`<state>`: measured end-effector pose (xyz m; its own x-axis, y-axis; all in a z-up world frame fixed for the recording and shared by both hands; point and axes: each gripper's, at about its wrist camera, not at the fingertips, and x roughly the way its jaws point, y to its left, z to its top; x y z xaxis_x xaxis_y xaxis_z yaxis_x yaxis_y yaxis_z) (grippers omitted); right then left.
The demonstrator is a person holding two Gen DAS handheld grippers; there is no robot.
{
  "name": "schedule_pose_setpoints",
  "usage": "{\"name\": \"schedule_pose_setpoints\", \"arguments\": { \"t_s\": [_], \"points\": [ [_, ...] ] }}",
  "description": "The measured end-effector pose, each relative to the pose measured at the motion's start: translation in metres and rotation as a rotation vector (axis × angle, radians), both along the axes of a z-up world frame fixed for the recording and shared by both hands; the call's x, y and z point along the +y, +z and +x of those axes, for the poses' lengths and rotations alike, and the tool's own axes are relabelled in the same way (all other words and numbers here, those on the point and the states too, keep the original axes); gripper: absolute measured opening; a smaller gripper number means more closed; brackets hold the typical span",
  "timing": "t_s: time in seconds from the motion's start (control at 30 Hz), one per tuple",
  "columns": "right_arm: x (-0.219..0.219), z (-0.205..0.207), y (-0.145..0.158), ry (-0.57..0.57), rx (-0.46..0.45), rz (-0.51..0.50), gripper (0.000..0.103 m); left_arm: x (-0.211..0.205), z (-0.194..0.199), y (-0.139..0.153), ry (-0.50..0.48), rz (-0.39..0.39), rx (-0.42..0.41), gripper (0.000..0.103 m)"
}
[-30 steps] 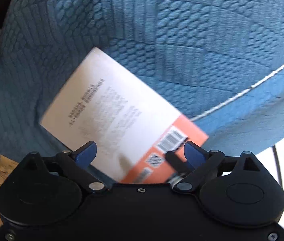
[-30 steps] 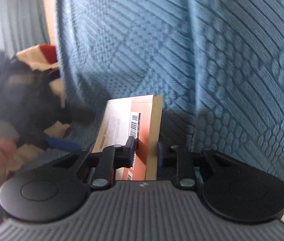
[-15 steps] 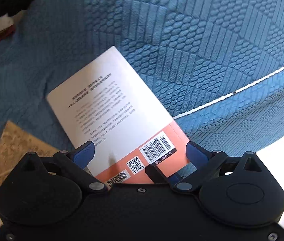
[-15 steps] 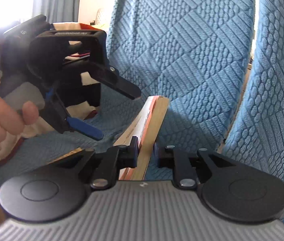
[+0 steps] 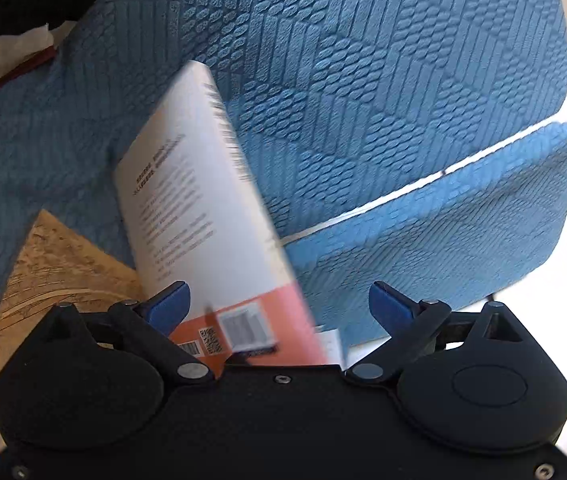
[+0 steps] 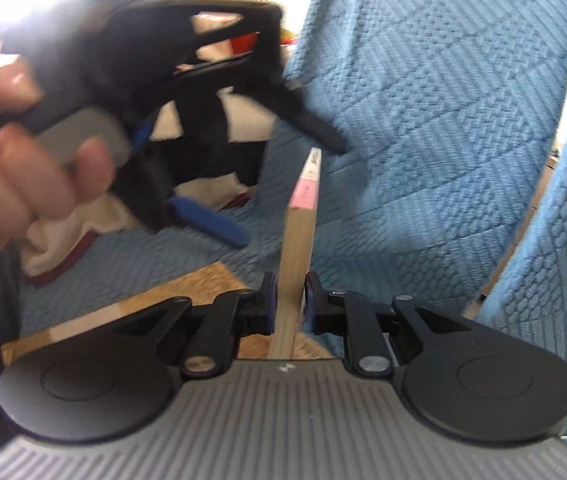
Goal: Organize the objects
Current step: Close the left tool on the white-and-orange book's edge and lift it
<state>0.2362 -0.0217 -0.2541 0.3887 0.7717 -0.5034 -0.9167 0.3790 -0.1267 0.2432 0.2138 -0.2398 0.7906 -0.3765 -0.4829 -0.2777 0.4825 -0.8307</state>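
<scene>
The right gripper (image 6: 289, 304) pinches a paperback book (image 6: 297, 248) edge-on, blue pads pressed against both covers, the page block rising straight ahead of the fingers. The left gripper (image 5: 279, 306) has its fingers spread wide; the book (image 5: 203, 216) stands tilted between them, untouched. Its white back cover carries blurred, unreadable print, with barcodes and a QR code on the orange band. Blue quilted sofa cushions (image 5: 383, 80) lie beyond; a tan patterned book (image 5: 55, 276) lies beside the left finger.

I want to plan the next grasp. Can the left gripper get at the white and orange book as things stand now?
Probably yes. The left gripper is open, and the book stands between its fingers with nothing in between. But the right gripper already clamps the book's edge, so the left should grip elsewhere.
</scene>
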Motion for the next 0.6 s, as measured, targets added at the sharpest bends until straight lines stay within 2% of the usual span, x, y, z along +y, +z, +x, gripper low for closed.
{"name": "schedule_pose_setpoints", "arguments": {
  "t_s": [0.03,0.1,0.13,0.23,0.3,0.37,0.6],
  "points": [
    [0.002,-0.005,-0.002,0.013,-0.004,-0.011,0.018,-0.002,-0.001,0.0,-0.005,0.017,0.016,0.09],
    [0.005,-0.015,-0.007,0.036,-0.024,-0.036,0.018,-0.006,-0.002,-0.003,-0.017,0.032,0.05,0.08],
    [0.007,-0.018,-0.009,0.045,-0.032,-0.044,0.018,-0.008,-0.003,-0.005,-0.021,0.034,0.065,0.079],
    [0.011,-0.025,-0.012,0.049,-0.038,-0.054,0.018,-0.013,-0.006,-0.01,-0.017,0.042,0.116,0.066],
    [0.011,-0.025,-0.011,0.043,-0.037,-0.054,0.018,-0.015,-0.007,-0.013,-0.021,0.048,0.147,0.05],
    [0.013,-0.026,-0.011,0.037,-0.045,-0.055,0.018,-0.016,-0.006,-0.014,-0.022,0.082,0.178,0.04],
    [0.013,-0.036,-0.012,0.031,-0.052,-0.084,0.027,-0.014,-0.006,-0.02,-0.039,0.094,0.251,0.019]
  ]
}}
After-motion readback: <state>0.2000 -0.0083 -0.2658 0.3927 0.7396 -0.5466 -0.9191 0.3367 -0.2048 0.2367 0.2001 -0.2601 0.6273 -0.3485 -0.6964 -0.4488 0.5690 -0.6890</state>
